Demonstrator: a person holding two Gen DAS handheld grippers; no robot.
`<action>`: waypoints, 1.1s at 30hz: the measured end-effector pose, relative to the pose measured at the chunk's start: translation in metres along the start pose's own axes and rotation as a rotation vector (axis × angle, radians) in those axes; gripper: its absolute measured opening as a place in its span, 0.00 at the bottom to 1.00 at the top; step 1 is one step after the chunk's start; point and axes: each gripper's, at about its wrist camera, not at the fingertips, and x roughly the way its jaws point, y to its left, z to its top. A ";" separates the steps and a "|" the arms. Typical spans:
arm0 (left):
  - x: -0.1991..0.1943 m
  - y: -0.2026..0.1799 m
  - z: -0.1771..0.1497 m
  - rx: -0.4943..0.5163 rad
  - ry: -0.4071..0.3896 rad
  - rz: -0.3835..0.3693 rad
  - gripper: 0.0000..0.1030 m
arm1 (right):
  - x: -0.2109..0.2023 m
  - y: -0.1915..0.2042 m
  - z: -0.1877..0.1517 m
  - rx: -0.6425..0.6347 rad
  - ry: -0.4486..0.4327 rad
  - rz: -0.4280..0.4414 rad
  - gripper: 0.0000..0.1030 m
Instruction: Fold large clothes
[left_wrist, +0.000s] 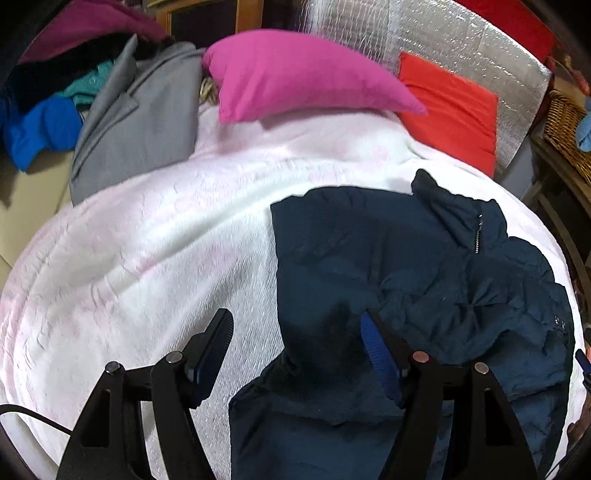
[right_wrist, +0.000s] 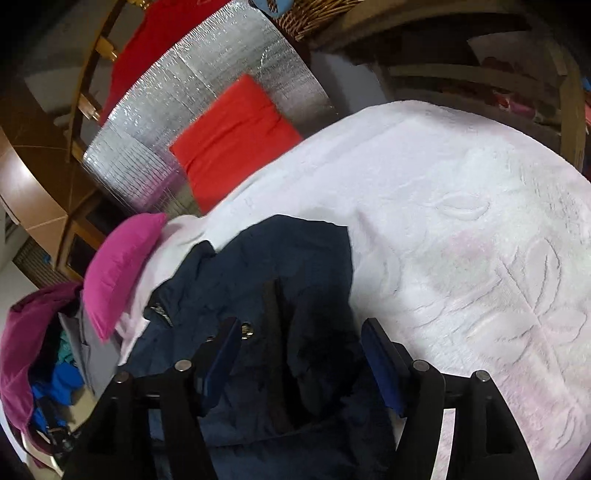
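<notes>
Left wrist view
Jacket: one dark navy jacket (left_wrist: 424, 266), crumpled, on the near right part of the bed, collar and zip toward the far side.
Left hand-held gripper (left_wrist: 297, 343): fingers apart, nothing pinched; its right finger (left_wrist: 376, 354) is over the jacket's near edge, its left finger over bare blanket.
Blanket: one white blanket (left_wrist: 166, 240) with faint pink patches, covering the bed.
Pillows: two, one pink pillow (left_wrist: 295, 74) at the far middle and one red pillow (left_wrist: 450, 107) to its right.
Clothes pile: one heap (left_wrist: 103, 92) at the far left, with grey, blue, teal and maroon pieces.
Basket: one wicker basket (left_wrist: 565, 125) at the far right.

Right wrist view
Jacket (right_wrist: 288, 295): the same one, lying near and left on the blanket (right_wrist: 461, 221).
Right hand-held gripper (right_wrist: 299, 350): fingers apart above the jacket, clamped on nothing.
Pillows: two, pink (right_wrist: 118, 273) on the left, red (right_wrist: 232, 136) farther off.
Clothes pile (right_wrist: 48, 354): near left edge.
</notes>
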 end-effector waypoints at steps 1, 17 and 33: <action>-0.002 -0.001 0.000 0.006 -0.008 0.005 0.70 | 0.003 -0.003 0.001 0.004 0.008 -0.003 0.70; -0.008 -0.004 0.005 0.058 -0.078 0.044 0.70 | 0.031 0.024 -0.015 -0.170 0.100 0.103 0.65; -0.007 -0.006 0.004 0.078 -0.088 0.075 0.71 | 0.040 0.004 -0.021 -0.078 0.065 0.062 0.66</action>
